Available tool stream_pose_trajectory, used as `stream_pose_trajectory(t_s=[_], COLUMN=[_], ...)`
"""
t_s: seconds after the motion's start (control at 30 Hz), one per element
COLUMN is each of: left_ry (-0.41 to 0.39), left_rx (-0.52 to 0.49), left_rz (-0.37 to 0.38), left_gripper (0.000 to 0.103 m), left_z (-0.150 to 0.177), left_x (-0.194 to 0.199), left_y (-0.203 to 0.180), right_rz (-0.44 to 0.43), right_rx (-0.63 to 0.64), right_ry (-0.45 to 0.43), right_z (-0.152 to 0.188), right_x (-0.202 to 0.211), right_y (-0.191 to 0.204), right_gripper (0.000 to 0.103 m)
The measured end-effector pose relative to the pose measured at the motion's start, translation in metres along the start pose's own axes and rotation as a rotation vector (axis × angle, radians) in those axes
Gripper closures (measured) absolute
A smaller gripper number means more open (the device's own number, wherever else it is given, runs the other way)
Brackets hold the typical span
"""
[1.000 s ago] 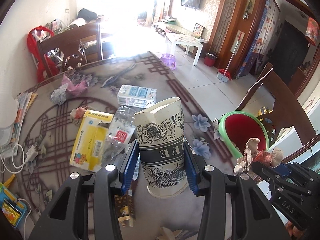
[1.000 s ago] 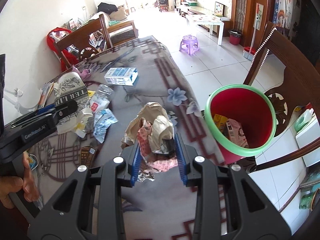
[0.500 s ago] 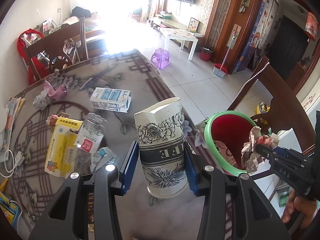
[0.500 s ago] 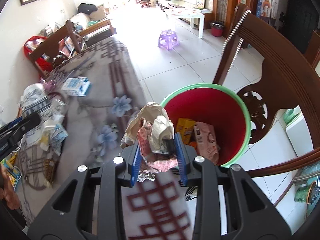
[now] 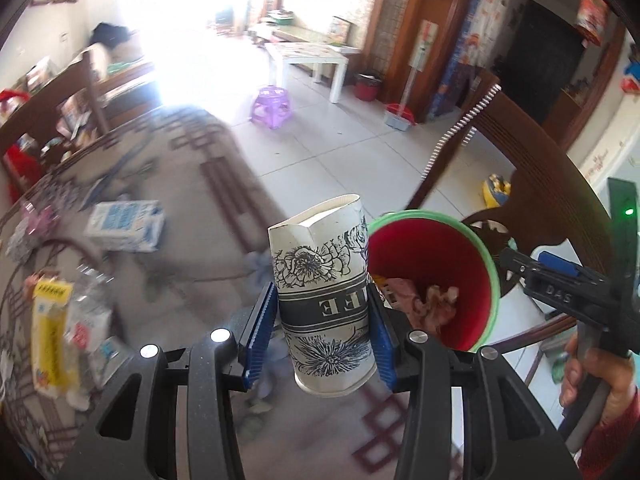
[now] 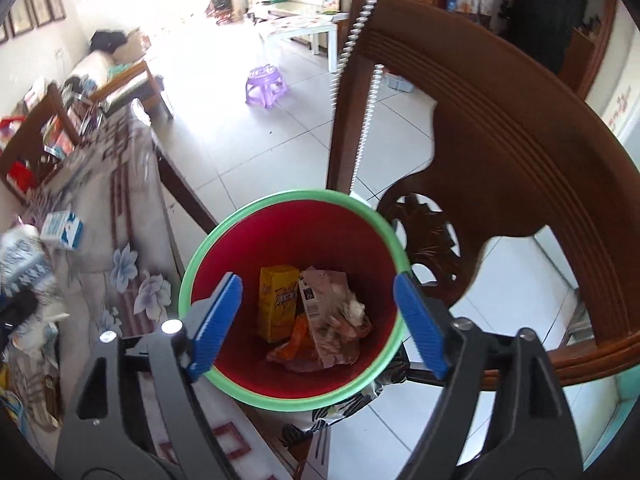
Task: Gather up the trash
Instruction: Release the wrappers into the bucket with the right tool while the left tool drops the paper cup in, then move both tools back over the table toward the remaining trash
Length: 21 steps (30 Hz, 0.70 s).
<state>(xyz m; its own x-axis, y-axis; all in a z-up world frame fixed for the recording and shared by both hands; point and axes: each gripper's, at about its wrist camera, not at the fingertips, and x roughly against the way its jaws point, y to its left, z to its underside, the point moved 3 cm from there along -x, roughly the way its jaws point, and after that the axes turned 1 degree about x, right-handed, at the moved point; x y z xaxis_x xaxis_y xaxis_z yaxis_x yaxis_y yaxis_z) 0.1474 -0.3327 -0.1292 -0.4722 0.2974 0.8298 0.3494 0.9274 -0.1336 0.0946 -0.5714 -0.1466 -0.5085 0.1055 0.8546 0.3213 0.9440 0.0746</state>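
My left gripper [image 5: 320, 332] is shut on a crushed white paper cup [image 5: 322, 292] with black flower prints, held over the table edge beside the red bin [image 5: 476, 252] with a green rim. My right gripper [image 6: 316, 320] hangs above that bin [image 6: 288, 208], its jaws opening wide with nothing between the blue pads [image 6: 216, 320]. The crumpled wrapper wad [image 6: 340, 320] lies inside the bin with a yellow carton [image 6: 278, 300]. In the left wrist view the right gripper [image 5: 560, 276] shows at the right, held by a hand [image 5: 600, 376].
A dark wooden chair [image 6: 500, 140] stands right behind the bin. On the patterned tablecloth [image 5: 192, 200] lie a blue-white milk carton [image 5: 128, 224], a yellow box [image 5: 50, 332] and a crushed plastic bottle [image 5: 88, 320]. A purple stool [image 5: 272, 104] and a white low table [image 5: 316, 56] stand on the tiled floor.
Both grippers moved right from over the table to the bin. The right gripper opened and the wrapper wad dropped into the bin. The left gripper still grips the cup.
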Motion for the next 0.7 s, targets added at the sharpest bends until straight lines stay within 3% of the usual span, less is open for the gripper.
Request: stream_pose_trajectory(t_s=[0.17,0.4,0.43,0.47,0.5,0.6,0.7], left_ry=[0.013,0.062,0.073,0.076,0.06,0.002,-0.045], left_rx=[-0.103,-0.187,-0.2,-0.211,-0.212,-0.199,-0.165], left_rz=[0.059,0.107,0.101,0.075,0.055,0.043,-0.03], left_gripper=[0.062,0.059,0.047,0.027,0.021,0.019,0.014], left_z=[-0.013,-0.016,-0.016,-0.015,-0.014,-0.013,-0.015], left_x=[-0.039,-0.076,-0.08,-0.081,-0.078,-0.055,-0.023], left_y=[-0.05,-0.098,-0.102,-0.104,-0.104,-0.095,-0.074], right_rz=[0.013,0.067,0.074,0.081,0.086,0.09,0.091], right_rx=[-0.061,-0.052,-0.049,-0.046,-0.044,-0.042,-0.019], right_ry=[-0.032,-0.062,-0.063,-0.063,-0.063,-0.067,-0.065], right_z=[0.0,0.005,0.005,0.005,0.006,0.006,0.005], right_x=[0.027,0.056,0.058,0.061,0.064,0.074,0.088], right_y=[-0.026,-0.04,-0.04,-0.039,-0.038,-0.03,-0.013], right_gripper=[0.023,0.021,0.021,0.021,0.021,0.021,0.019])
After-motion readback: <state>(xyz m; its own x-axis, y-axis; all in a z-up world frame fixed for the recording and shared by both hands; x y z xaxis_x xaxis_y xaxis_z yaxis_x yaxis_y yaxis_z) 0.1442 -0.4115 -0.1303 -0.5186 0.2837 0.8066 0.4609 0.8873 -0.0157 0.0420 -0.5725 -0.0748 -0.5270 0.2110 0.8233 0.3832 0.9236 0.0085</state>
